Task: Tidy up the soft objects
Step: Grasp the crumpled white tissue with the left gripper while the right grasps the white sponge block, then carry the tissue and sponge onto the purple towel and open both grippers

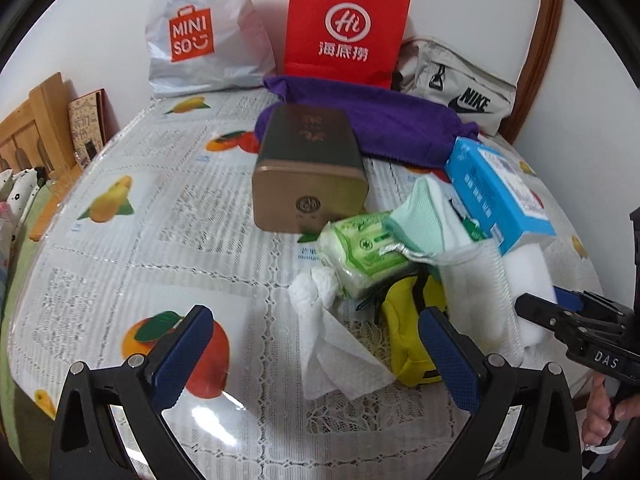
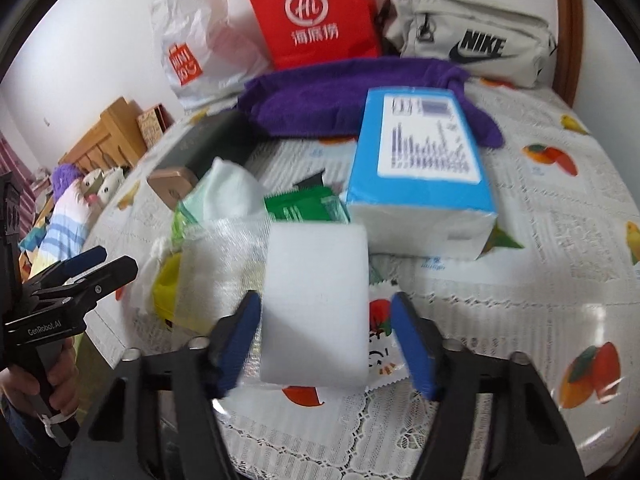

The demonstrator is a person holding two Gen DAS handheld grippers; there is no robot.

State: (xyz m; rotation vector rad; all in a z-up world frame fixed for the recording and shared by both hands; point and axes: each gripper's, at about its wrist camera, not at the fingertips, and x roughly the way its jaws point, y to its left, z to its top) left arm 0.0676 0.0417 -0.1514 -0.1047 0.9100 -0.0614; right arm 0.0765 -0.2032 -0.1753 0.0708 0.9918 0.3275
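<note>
While lying on the surface [image 2: 560,208] just in front of blue tissue pack [image 2: 420,168], white sponge block [image 2: 316,308] sits between pads of right tool [image 2: 324,344]; left pad touching, right pad apart, not pinched. Left of sponge: yellow pouch [image 1: 404,332], crumpled tissue [image 1: 324,332]. Left tool [image 1: 312,356] spread, empty.

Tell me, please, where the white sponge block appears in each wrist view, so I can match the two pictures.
Left wrist view: the white sponge block lies at the right edge, just below the blue tissue pack.
Right wrist view: the block fills the lower middle, between the fingers of the right claw.
Shared landmark: the red paper bag at the back wall.
</note>
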